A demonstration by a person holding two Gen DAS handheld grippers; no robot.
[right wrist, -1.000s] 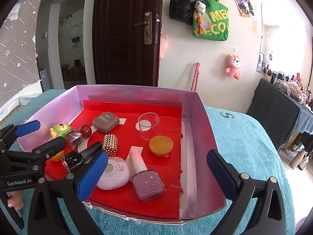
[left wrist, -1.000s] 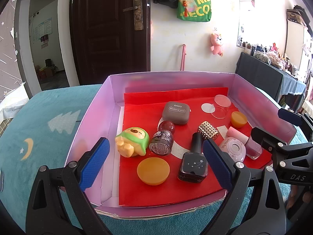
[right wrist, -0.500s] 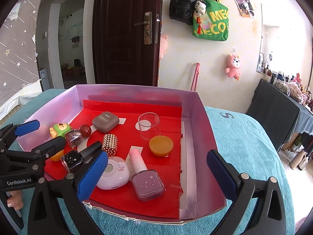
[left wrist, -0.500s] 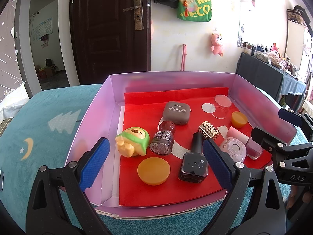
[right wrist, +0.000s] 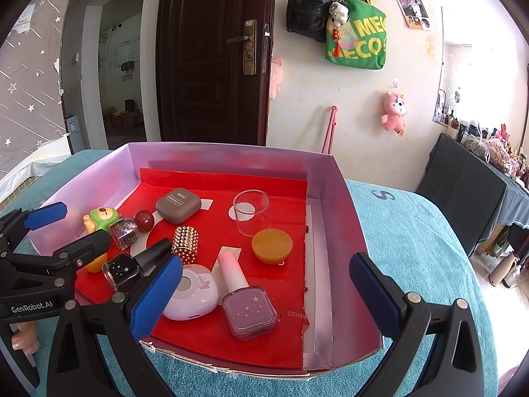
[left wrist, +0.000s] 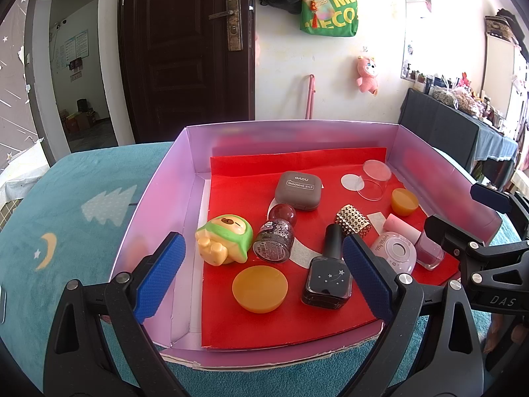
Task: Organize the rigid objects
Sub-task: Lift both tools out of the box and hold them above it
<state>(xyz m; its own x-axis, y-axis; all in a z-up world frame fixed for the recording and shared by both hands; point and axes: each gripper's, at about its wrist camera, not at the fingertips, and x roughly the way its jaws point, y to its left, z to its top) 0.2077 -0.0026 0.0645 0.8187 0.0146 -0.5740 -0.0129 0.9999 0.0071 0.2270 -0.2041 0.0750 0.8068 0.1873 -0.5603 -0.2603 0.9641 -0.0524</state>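
A purple-walled box (left wrist: 155,185) lined with red paper holds several small items. Among them are a green-hooded toy (left wrist: 224,243), a glitter bottle (left wrist: 273,244), a black polish bottle (left wrist: 327,273), an orange disc (left wrist: 259,287) and a grey eye-shadow case (left wrist: 298,189). My left gripper (left wrist: 263,276) stands open over the box's near edge, empty. My right gripper (right wrist: 266,294) is open too, above a mauve polish bottle (right wrist: 246,304) and beside a white round case (right wrist: 191,292). A clear cup (right wrist: 252,211), an orange cap (right wrist: 271,245) and a studded gold cap (right wrist: 185,240) lie farther in.
The box sits on a teal towel (left wrist: 66,218) with tree and moon prints. Behind are a dark door (left wrist: 188,49), a white wall with hanging bags (right wrist: 355,38), and a dark-draped side table (right wrist: 463,178) at the right. A hand (right wrist: 24,339) shows at lower left.
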